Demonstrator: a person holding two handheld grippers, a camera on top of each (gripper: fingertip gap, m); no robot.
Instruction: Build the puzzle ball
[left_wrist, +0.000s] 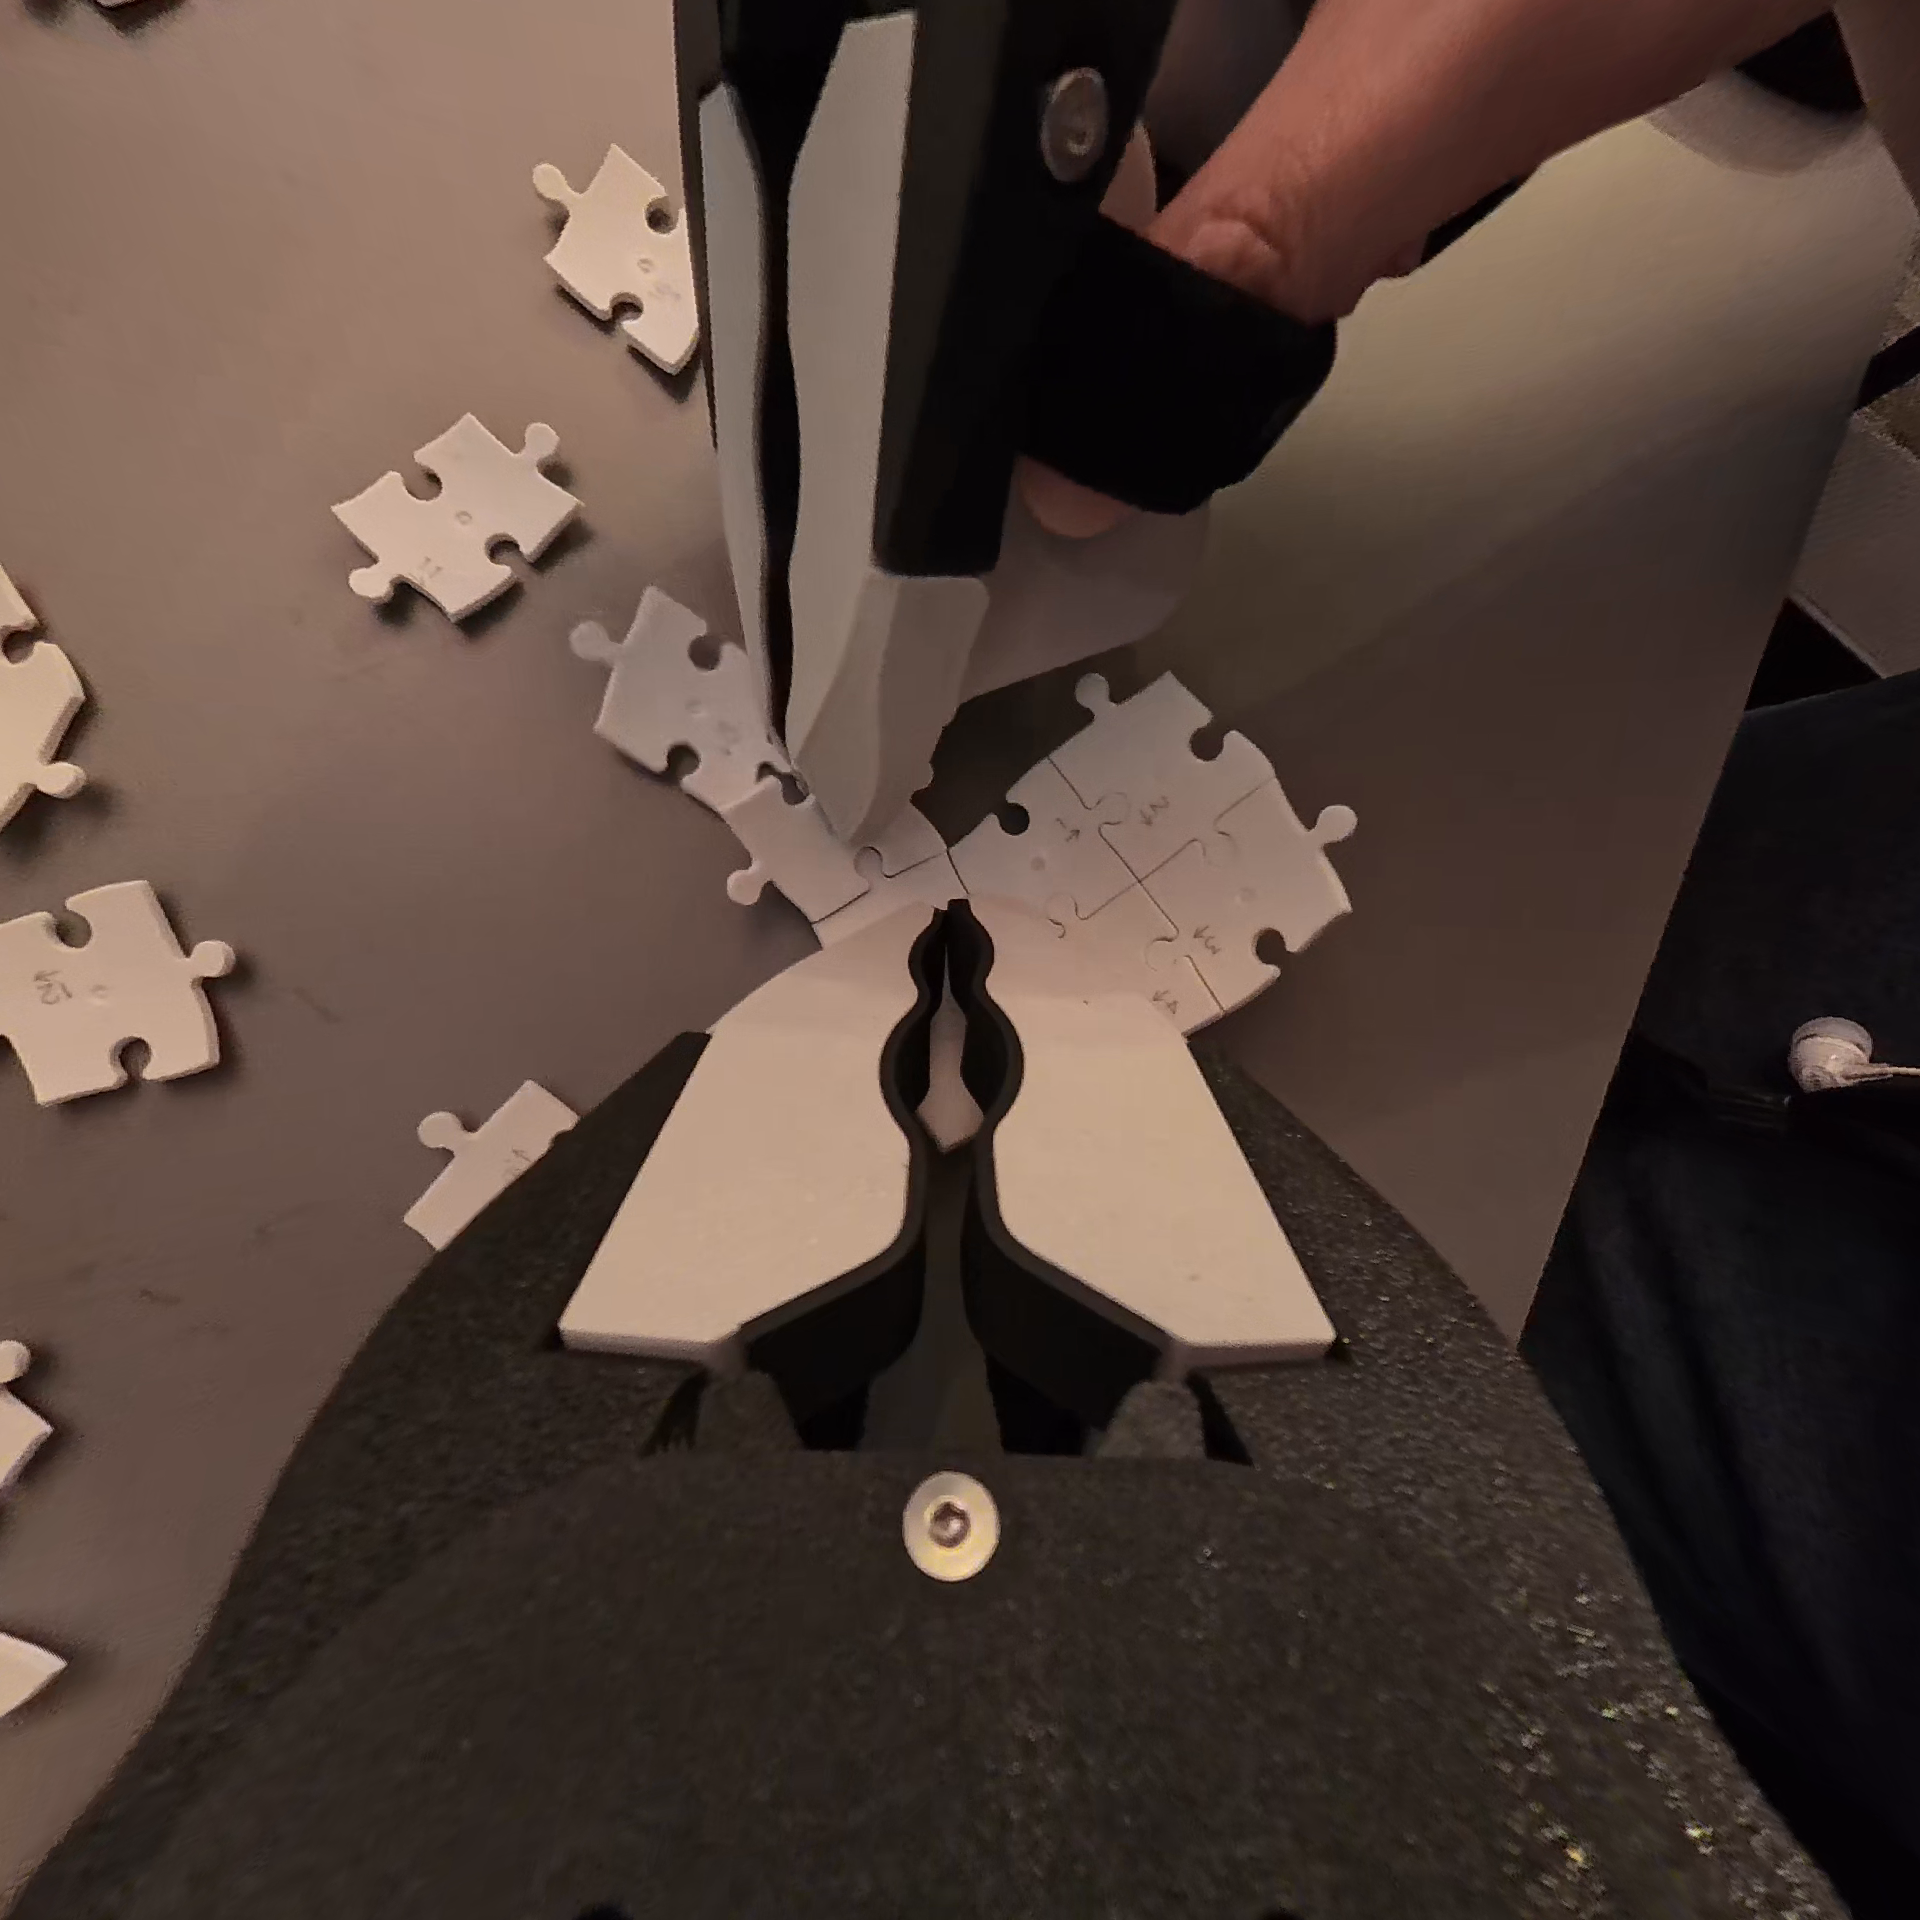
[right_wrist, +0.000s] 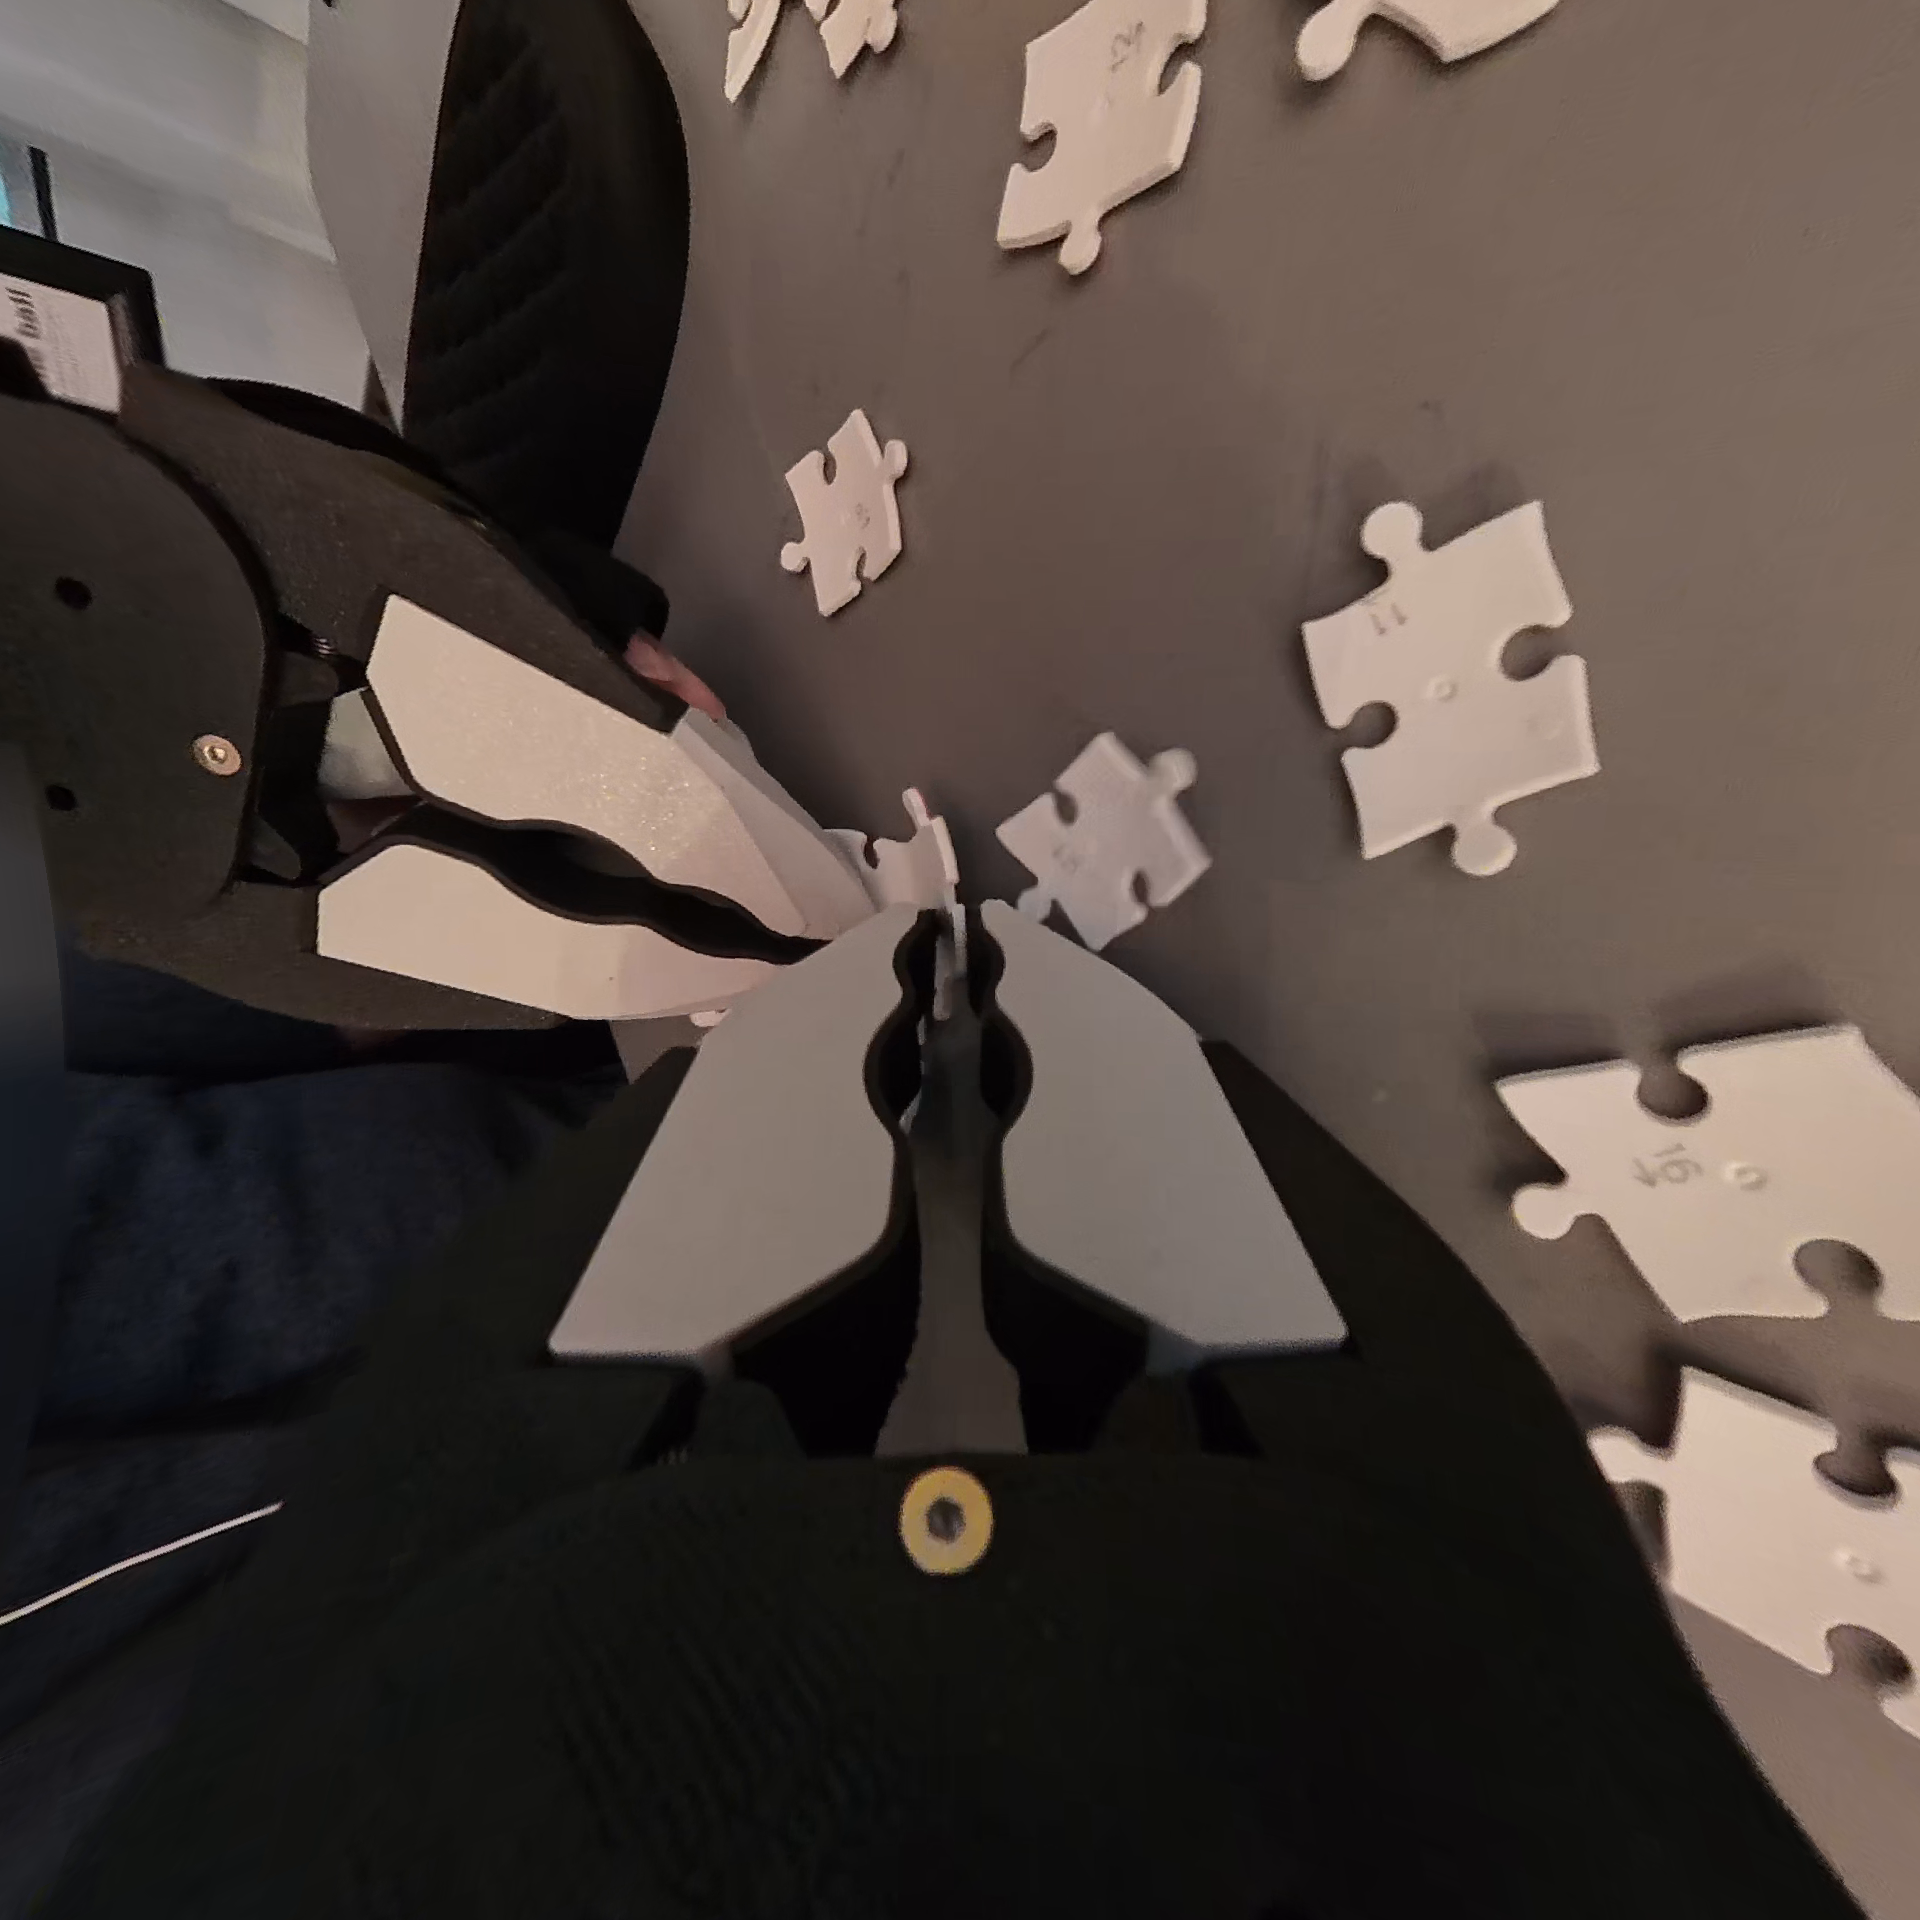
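The left gripper (left_wrist: 948, 914) had its fingers pressed nearly together, their tips pinching the near edge of the curved white panel (left_wrist: 1153, 873), a joined cluster of puzzle pieces that fanned away up and to the right of the tips. The right gripper (right_wrist: 951, 925) was likewise clamped, holding a single piece (right_wrist: 948, 961) edge-on between its fingertips, so that only a thin white sliver showed in its own view. In the left wrist view that same gripper came down from above, its tips meeting the panel's left part just ahead of the left fingertips, where a strip of joined pieces (left_wrist: 790, 831) ran up and left toward a further piece (left_wrist: 675, 696). The panel's long axis lay roughly across the left fingers, slanting from upper left to lower right. Loose pieces (left_wrist: 457, 520) lay scattered on the grey table (left_wrist: 260, 260) to the left of the left fingers and to the right of the right ones. Both fingers hid the exact seam being joined, and whether the held piece had seated could not be told. A hand (left_wrist: 1278, 239) gripped the right tool; several pieces were cut off at the frame edges.
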